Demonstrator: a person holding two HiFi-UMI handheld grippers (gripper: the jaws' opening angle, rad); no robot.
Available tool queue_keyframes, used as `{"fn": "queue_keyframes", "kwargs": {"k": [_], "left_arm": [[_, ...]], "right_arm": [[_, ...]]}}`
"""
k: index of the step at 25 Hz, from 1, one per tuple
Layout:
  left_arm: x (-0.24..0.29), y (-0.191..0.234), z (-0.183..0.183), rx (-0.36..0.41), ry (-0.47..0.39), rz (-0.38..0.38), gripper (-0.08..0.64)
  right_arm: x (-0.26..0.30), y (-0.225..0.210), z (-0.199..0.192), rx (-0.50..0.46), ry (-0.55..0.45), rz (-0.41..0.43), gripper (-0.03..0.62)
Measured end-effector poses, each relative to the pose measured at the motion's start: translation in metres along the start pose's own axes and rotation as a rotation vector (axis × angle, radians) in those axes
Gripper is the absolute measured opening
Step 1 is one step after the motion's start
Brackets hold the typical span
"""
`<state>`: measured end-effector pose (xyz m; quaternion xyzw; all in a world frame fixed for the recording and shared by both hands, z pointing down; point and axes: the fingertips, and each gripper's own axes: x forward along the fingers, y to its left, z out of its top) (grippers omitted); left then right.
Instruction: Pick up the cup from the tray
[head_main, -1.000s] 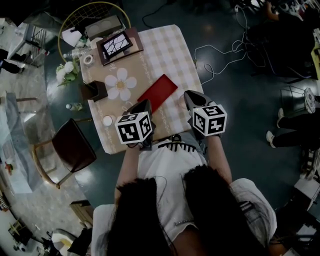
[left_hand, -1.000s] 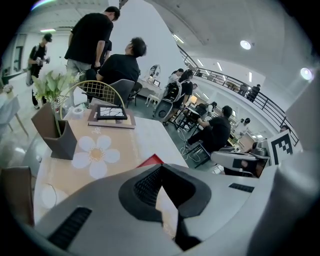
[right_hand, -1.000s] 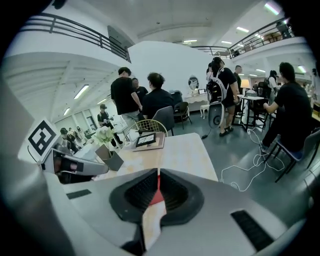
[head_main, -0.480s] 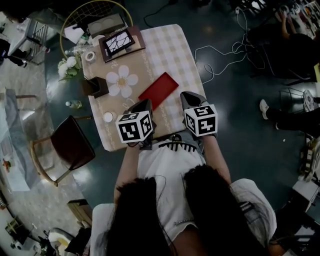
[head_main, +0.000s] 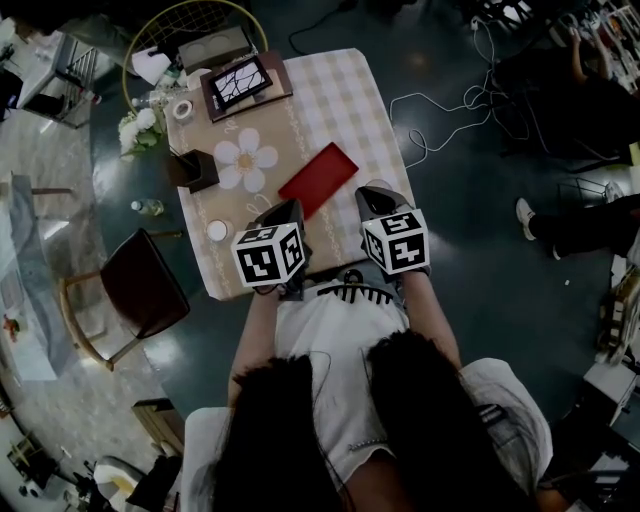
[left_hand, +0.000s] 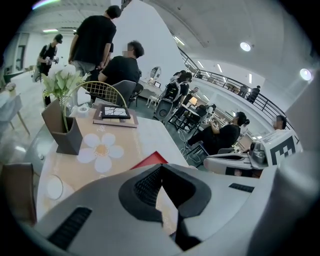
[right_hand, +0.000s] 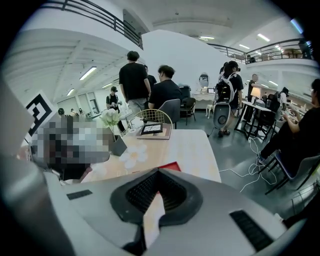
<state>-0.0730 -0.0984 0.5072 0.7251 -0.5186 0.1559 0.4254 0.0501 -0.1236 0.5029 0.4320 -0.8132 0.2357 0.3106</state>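
Observation:
A flat red tray (head_main: 318, 180) lies slantwise on the checked tablecloth, and I see no cup on it in any view. My left gripper (head_main: 290, 207) hovers at the tray's near left corner, jaws shut and empty (left_hand: 160, 168). My right gripper (head_main: 372, 192) sits just right of the tray's near end, jaws also shut with nothing between them (right_hand: 158, 171). A small pale rim (head_main: 376, 184) shows at the right gripper's tip; I cannot tell what it is. The red tray's corner (left_hand: 150, 160) peeks over the left jaws, and a sliver of it (right_hand: 172, 166) over the right jaws.
On the table (head_main: 340, 90) are a white flower mat (head_main: 245, 160), a dark box (head_main: 192, 170) holding flowers, a white coaster (head_main: 217, 231), a framed picture (head_main: 238, 82) and a tape roll (head_main: 181, 109). A brown chair (head_main: 145, 285) stands left. Cables (head_main: 440, 120) trail on the floor at right. People sit and stand beyond.
My right gripper has shifted left, closer to the red tray's near end. The left gripper has stayed in place.

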Motion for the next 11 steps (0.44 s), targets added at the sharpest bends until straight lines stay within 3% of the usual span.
{"fn": "queue_keyframes", "kwargs": {"k": [11], "left_arm": [[-0.0034, -0.0014, -0.0034, -0.004, -0.004, -0.005, 0.008]], "right_arm": [[-0.0034, 0.0053, 0.0013, -0.002, -0.009, 0.006, 0.008]]}}
